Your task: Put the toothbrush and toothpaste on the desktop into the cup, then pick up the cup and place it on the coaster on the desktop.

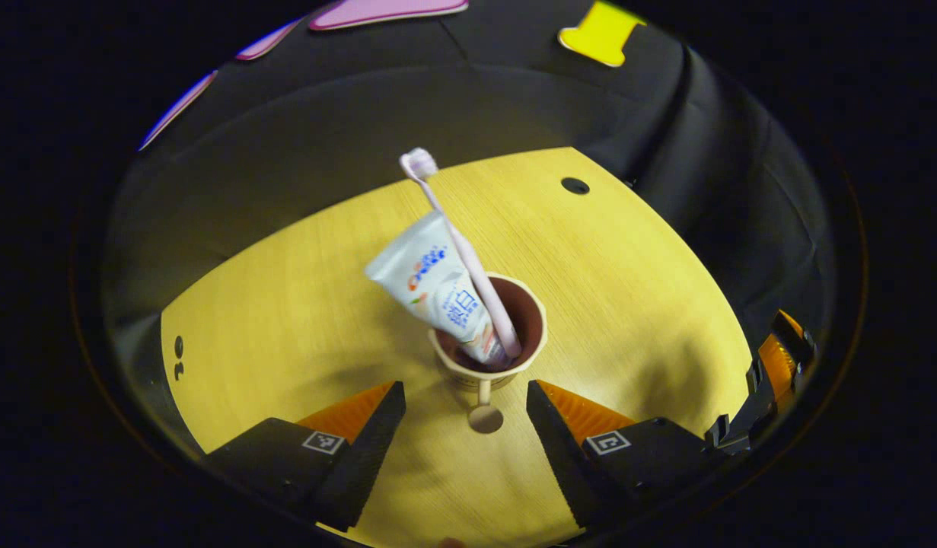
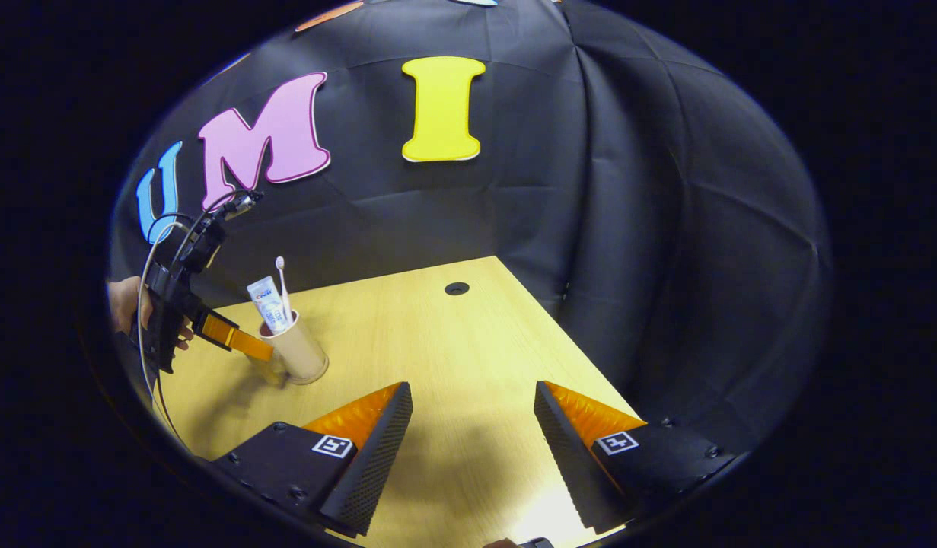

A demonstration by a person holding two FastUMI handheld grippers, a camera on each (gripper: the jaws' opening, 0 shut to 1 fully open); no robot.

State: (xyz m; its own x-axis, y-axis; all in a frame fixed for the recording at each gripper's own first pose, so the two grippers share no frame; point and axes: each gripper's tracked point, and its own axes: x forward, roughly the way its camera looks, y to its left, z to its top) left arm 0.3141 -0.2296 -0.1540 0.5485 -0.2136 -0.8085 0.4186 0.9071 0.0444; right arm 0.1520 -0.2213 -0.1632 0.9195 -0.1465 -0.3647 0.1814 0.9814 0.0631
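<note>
A beige cup [image 1: 514,364] with a brown inside stands upright on the wooden desktop [image 1: 628,304]. A white toothpaste tube [image 1: 434,281] and a pale pink toothbrush [image 1: 460,243] lean in it, brush head up. A small round tab on a stem [image 1: 486,418] pokes out from under the cup's near side; I cannot tell what it belongs to. My left gripper [image 1: 464,390] is open, its fingertips just short of the cup on either side. My right gripper [image 2: 472,390] is open over bare desktop, far right of the cup [image 2: 301,354]. A hand holds the left gripper [image 2: 236,341] beside the cup.
A round cable hole [image 2: 457,288] sits near the desktop's far edge. The black cloth wall closes in behind and to the right of the desk. Part of the right gripper [image 1: 780,365] shows at the desk's right edge in the left gripper view.
</note>
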